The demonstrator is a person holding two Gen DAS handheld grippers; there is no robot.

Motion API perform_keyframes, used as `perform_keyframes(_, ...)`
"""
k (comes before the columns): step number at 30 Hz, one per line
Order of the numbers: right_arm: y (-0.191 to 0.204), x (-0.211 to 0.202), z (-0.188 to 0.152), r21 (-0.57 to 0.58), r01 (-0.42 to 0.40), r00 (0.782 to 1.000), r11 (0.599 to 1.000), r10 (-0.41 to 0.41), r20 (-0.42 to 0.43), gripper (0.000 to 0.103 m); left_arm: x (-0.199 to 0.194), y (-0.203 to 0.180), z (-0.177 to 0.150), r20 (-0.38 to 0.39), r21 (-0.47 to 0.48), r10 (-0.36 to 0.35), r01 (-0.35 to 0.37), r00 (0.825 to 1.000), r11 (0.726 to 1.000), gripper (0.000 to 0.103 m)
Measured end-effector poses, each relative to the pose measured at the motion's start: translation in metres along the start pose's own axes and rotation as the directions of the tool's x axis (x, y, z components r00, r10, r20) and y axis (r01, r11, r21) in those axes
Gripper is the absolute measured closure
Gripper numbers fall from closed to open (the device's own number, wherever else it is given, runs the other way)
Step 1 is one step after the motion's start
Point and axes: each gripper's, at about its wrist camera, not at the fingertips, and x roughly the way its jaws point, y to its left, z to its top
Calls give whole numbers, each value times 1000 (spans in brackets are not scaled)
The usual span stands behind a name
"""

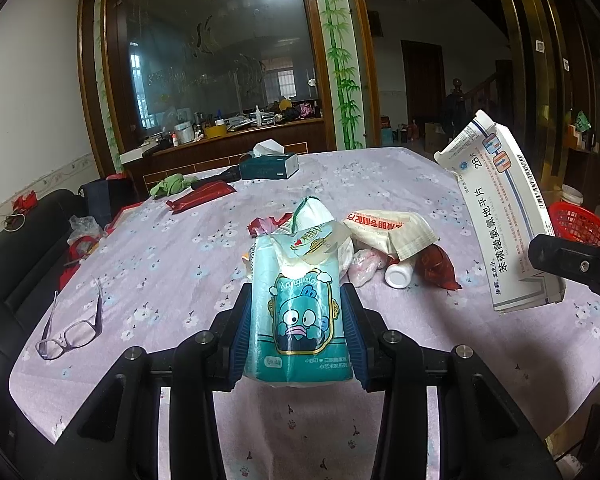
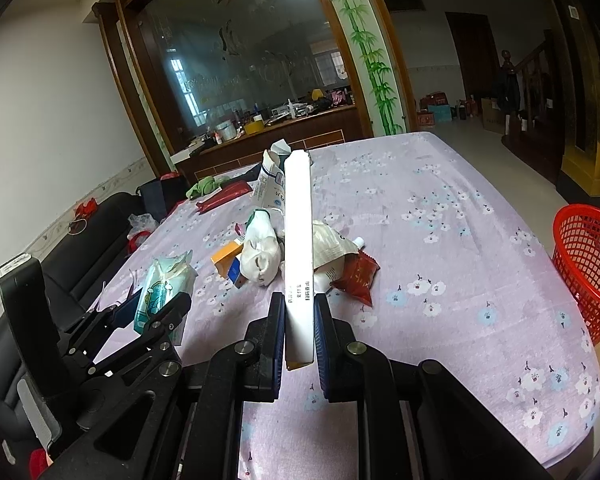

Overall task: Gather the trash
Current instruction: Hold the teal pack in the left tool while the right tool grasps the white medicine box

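gripping tissue pack (image 1: 300, 320), medicine box (image 2: 299, 260)

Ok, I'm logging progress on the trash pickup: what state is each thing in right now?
left gripper: shut on tissue pack
tissue pack: held, off the table
right gripper: shut on medicine box
medicine box: held aloft, end flaps open
red basket: upright beside the table
glasses: unfolded on the tablecloth

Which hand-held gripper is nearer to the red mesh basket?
Right. The right hand-held gripper, shut on the medicine box, is on the red mesh basket's side; the left hand-held gripper, holding the tissue pack, is farther away.
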Motion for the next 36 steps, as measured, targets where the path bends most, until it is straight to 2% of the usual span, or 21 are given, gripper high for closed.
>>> perform_keyframes(26,-4,3,0,10,5,1000,1000,-5,-9,88,3,-3,0,-8,5,-10,10,1000,1000,63)
perform_keyframes(28,-9,1,1,24,8,1000,1000,-8,-6,88,4,-1,-1,-15,1,-39,39,999,999,63)
perform_keyframes(31,-23,-7,5,53,25,1000,998,-25,14,88,6,5,1,-44,-27,-121,120,992,992,63)
perform_keyframes(35,-53,-23,13,111,65,996,992,-71,54,88,8,2,10,-65,-40,-218,215,974,976,63)
perform_keyframes(36,-63,-29,15,132,80,994,988,-90,66,88,8,0,12,-70,-39,-253,250,965,967,63)
